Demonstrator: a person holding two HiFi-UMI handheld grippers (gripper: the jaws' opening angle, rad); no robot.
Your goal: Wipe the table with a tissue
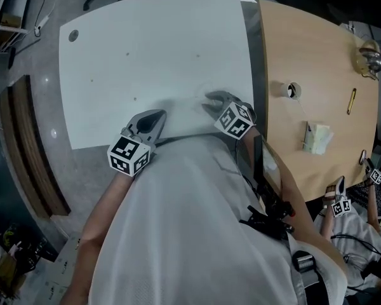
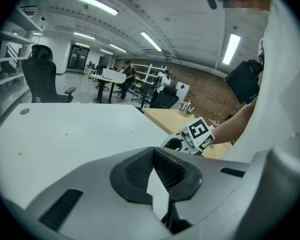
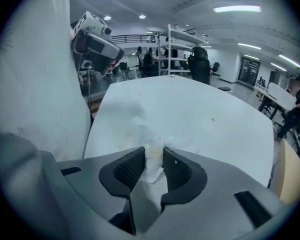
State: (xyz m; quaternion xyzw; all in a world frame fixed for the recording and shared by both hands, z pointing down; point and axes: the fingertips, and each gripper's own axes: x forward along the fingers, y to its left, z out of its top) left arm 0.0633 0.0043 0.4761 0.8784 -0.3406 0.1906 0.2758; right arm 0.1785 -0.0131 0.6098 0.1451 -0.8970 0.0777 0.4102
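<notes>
Gripping a tissue (image 3: pixel 152 166) in the right gripper (image 3: pixel 154 156): jaws drawn in on the bunched paper, the narrow gap between them filled by the wad, pads pressing it from both sides. Past the fingertips, spread loose and crumpled on the white table (image 3: pixel 215 109), touching the surface just ahead of the jaws. Carrying nothing in the left gripper (image 2: pixel 153 153): jaws brought together at the tips, only bare table showing beyond them, with the right gripper near and off to the right of those jaws. Judged to be mid-wipe, with much of the table lying ahead of both pairs of jaws. Could tear the tissue if pressed hard while dragged, being thin and held only by a small pinch. Could also slip out from between the pads if the loose part catches on the surface, leaving bare jaw tips to scrape the table. Might merely skim if tilted too shallow, with only the fringe ahead of the jaws in contact and the wad lifted. Working close to the near edge, so at risk of pulling the paper off the rim toward the white shirt (image 3: pixel 30 94) just left of the right jaws. Worth keeping the idle left jaws out of the sweep to avoid a knock between the two.
</notes>
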